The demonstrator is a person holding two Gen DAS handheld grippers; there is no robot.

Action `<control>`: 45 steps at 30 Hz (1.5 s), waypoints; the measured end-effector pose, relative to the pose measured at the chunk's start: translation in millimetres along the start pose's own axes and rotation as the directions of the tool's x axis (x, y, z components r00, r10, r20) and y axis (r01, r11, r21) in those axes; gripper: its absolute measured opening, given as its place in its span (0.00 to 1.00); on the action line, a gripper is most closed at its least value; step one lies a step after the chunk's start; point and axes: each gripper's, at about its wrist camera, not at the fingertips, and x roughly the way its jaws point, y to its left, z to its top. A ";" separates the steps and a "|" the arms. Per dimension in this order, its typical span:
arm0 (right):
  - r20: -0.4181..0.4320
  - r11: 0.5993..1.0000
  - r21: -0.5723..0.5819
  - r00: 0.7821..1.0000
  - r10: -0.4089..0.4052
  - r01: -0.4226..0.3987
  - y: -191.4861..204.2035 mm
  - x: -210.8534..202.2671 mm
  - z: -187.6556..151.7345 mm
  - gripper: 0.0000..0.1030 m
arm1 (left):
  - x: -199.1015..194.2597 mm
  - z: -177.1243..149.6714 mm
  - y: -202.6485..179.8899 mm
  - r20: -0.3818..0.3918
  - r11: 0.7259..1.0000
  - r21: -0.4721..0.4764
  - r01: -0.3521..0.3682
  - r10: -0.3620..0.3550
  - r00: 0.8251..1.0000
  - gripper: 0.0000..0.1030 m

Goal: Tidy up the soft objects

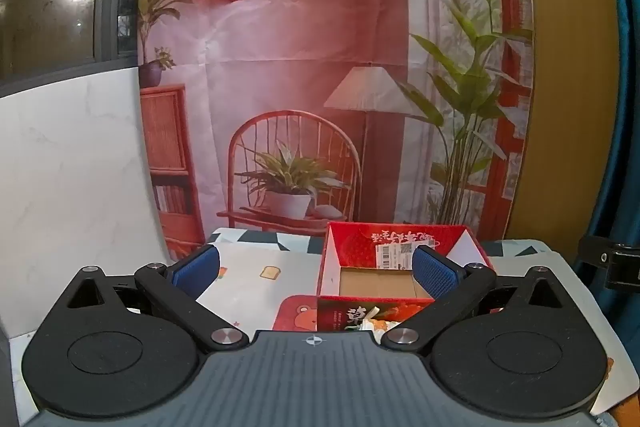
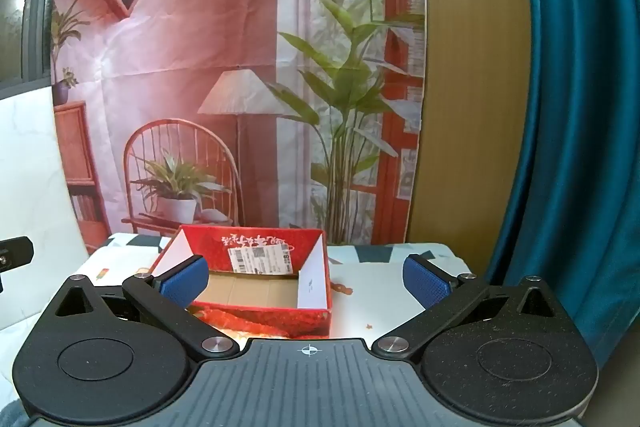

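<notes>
A red cardboard box point(image 1: 362, 247) with an open top and a bare brown floor stands on the patterned tablecloth point(image 1: 256, 275); a white shipping label is stuck on its inner back wall. My left gripper point(image 1: 316, 269) hovers in front of it, jaws wide open, nothing between the blue pads point(image 1: 196, 271). In the right wrist view the same red box point(image 2: 264, 247) sits left of centre, and my right gripper point(image 2: 306, 279) is open and empty in front of it. No soft object shows plainly; the gripper body hides the table's near part.
A printed backdrop point(image 1: 304, 67) of a room hangs behind the table. A white marble-look panel point(image 1: 68, 167) stands at the left. A teal curtain point(image 2: 580, 107) hangs at the right. The other gripper's black edge point(image 1: 616, 263) peeks in at the right.
</notes>
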 end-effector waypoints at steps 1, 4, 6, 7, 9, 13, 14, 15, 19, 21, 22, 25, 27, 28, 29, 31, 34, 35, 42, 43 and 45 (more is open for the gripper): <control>0.002 1.000 0.001 1.000 0.000 0.000 -0.2 0.1 -0.1 1.00 | -0.4 -0.9 0.2 -0.003 1.000 0.005 0.002 -0.002 1.000 1.00; 0.007 1.000 0.002 1.000 0.000 0.000 -0.6 0.3 -0.4 1.00 | -2.7 -0.9 -5.7 -0.008 1.000 0.020 -0.002 0.002 1.000 1.00; 0.008 1.000 0.002 1.000 0.000 0.000 -1.0 0.4 -0.6 1.00 | -4.4 -0.9 -4.9 -0.010 1.000 0.026 -0.007 0.007 1.000 1.00; 0.008 1.000 0.000 1.000 -0.001 0.001 -1.0 0.4 -0.7 1.00 | -4.4 -0.4 -4.7 -0.012 1.000 0.028 -0.009 0.009 1.000 1.00; 0.011 1.000 -0.001 1.000 0.000 0.000 -1.3 0.7 -1.5 1.00 | -3.7 0.7 -2.1 -0.018 1.000 0.029 -0.006 0.007 1.000 1.00; 0.008 1.000 0.001 1.000 0.002 -0.002 -2.3 2.2 -4.3 1.00 | 1.9 3.3 -4.5 -0.022 0.999 0.042 -0.008 0.009 1.000 1.00; 0.007 1.000 0.000 1.000 0.002 -0.002 -2.5 2.5 -4.9 1.00 | 2.0 3.1 -4.7 -0.021 0.999 0.043 -0.009 0.010 1.000 1.00; 0.006 1.000 -0.001 1.000 0.002 -0.002 -2.2 2.1 -4.3 1.00 | 1.1 2.6 -5.2 -0.019 0.999 0.043 -0.010 0.011 1.000 1.00; 0.006 1.000 -0.003 1.000 0.002 -0.002 -1.5 0.3 -0.3 1.00 | 1.8 2.1 -4.0 -0.021 0.999 0.037 -0.010 0.011 1.000 1.00; 0.006 1.000 -0.004 1.000 0.001 -0.001 -1.7 0.2 -0.3 1.00 | 2.3 2.2 -3.4 -0.022 0.999 0.033 -0.011 0.011 1.000 1.00; 0.007 1.000 -0.005 1.000 0.001 -0.001 -2.0 0.3 -0.4 1.00 | 2.3 2.3 -3.3 -0.023 0.999 0.031 -0.009 0.010 1.000 1.00; 0.005 1.000 -0.004 1.000 0.001 -0.001 -1.8 1.4 -1.6 1.00 | 2.3 2.7 -3.9 -0.023 1.000 0.029 -0.009 0.010 1.000 1.00; 0.007 1.000 -0.005 1.000 0.001 -0.001 -2.1 1.3 -2.0 1.00 | 2.3 2.6 -3.9 -0.023 1.000 0.029 -0.009 0.010 1.000 1.00; 0.007 1.000 -0.005 1.000 0.001 -0.001 -2.0 1.1 -1.6 1.00 | 2.4 2.5 -3.9 -0.023 1.000 0.029 -0.010 0.010 1.000 1.00; 0.007 1.000 -0.004 1.000 0.000 0.000 -2.0 1.2 -1.3 1.00 | 2.5 2.1 -3.8 -0.023 1.000 0.029 -0.009 0.010 1.000 1.00; 0.007 1.000 -0.003 1.000 0.001 -0.001 -2.3 1.1 -1.9 1.00 | 2.2 2.2 -3.3 -0.023 1.000 0.026 -0.009 0.009 1.000 1.00; 0.008 1.000 -0.006 1.000 0.002 -0.001 -1.9 0.6 -1.4 1.00 | 2.6 2.8 -3.3 -0.024 1.000 0.023 -0.010 0.011 1.000 1.00; 0.007 1.000 -0.005 1.000 0.002 -0.002 -2.4 1.0 -1.7 1.00 | 2.5 2.7 -3.5 -0.024 1.000 0.022 -0.011 0.011 1.000 1.00; 0.009 1.000 -0.004 1.000 0.000 0.000 -1.7 0.6 -1.8 1.00 | 2.6 2.5 -3.4 -0.024 1.000 0.022 -0.010 0.010 1.000 1.00; 0.009 1.000 -0.005 1.000 0.000 0.000 -1.8 0.7 -1.8 1.00 | 2.6 2.6 -3.5 -0.024 1.000 0.022 -0.010 0.011 1.000 1.00; 0.008 1.000 -0.005 1.000 0.000 0.000 -1.6 0.5 -1.4 1.00 | 2.6 2.4 -3.2 -0.024 1.000 0.022 -0.010 0.010 1.000 1.00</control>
